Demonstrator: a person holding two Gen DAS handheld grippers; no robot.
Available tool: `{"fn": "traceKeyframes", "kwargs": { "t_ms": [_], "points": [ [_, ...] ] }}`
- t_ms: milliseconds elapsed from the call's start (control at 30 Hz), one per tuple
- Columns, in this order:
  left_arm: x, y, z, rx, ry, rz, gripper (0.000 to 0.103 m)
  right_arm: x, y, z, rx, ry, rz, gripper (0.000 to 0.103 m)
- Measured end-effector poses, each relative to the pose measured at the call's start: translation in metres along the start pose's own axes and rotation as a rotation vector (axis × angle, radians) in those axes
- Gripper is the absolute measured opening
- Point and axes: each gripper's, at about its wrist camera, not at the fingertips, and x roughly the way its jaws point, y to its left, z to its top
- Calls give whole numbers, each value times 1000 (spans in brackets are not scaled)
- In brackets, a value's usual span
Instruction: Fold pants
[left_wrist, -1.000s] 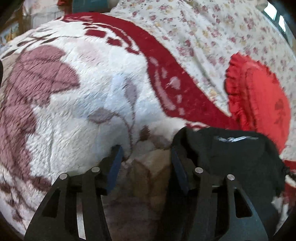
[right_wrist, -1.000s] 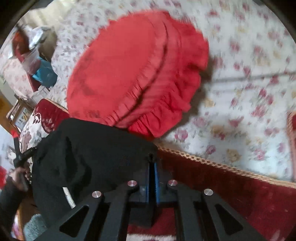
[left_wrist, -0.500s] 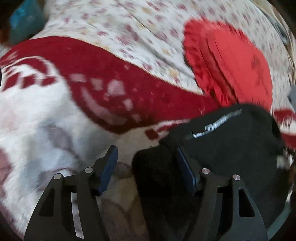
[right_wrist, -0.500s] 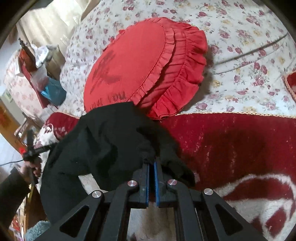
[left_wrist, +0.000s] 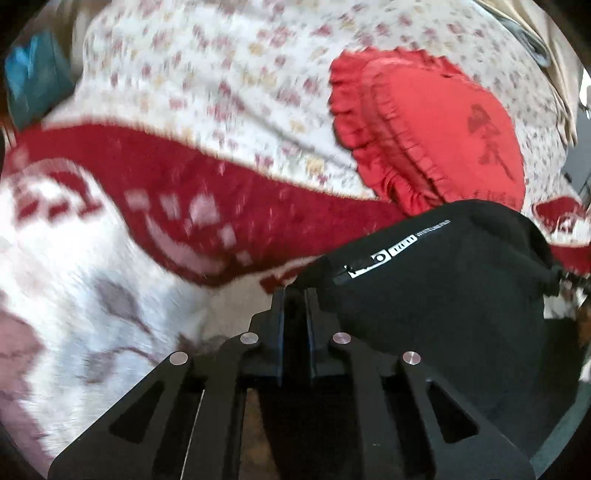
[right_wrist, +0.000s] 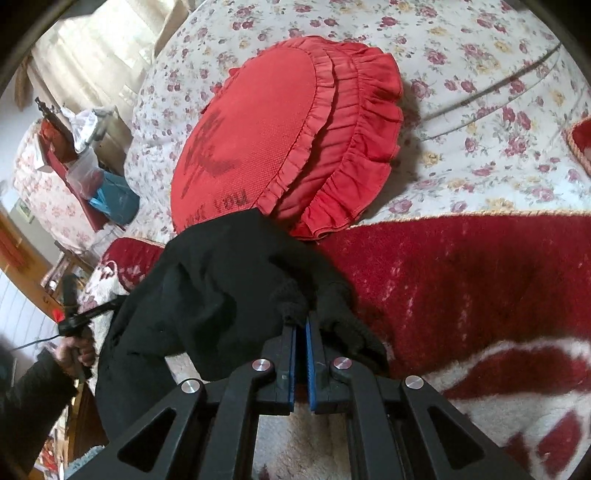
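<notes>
The black pants (left_wrist: 436, 291) hang bunched between both grippers above a fluffy red and white blanket (left_wrist: 110, 266). A white logo strip shows on the cloth near the left fingers. My left gripper (left_wrist: 295, 295) is shut on the black cloth at its left edge. In the right wrist view my right gripper (right_wrist: 301, 325) is shut on another bunched edge of the pants (right_wrist: 207, 295), which drape down to the left. The far left gripper and the hand holding it (right_wrist: 74, 332) show at the left edge.
A round red ruffled cushion (right_wrist: 280, 136) lies on the flowered bedsheet (right_wrist: 480, 110) just beyond the pants; it also shows in the left wrist view (left_wrist: 436, 133). The red and white blanket (right_wrist: 461, 288) covers the near bed. Cluttered furniture and a blue bag (right_wrist: 114, 199) stand beside the bed.
My left gripper was open beside the pants and has now shut on their edge. The right gripper stayed shut on the pants and drew back over the red blanket.
</notes>
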Motion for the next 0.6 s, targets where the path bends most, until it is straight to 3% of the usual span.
{"fn": "traceKeyframes", "kwargs": {
  "t_ms": [100, 233, 400, 467, 533, 600],
  "points": [
    [-33, -14, -1, 88, -66, 64, 7, -17, 20, 11, -153, -4, -89, 3],
    [-86, -40, -22, 214, -168, 175, 7, -61, 33, 21, -278, -34, -136, 3],
    [-146, -51, -90, 179, -235, 85, 7, -125, 48, -22, -467, -20, -176, 3],
    [-154, -46, -126, 122, -205, 48, 7, -141, 49, -58, -546, 3, -214, 3],
    [-153, -34, -164, 16, -123, 5, 12, -147, 39, -89, -558, 38, -221, 3],
    [-147, -23, -193, -93, -31, 22, 19, -149, 23, -117, -529, 94, -268, 4]
  ]
}}
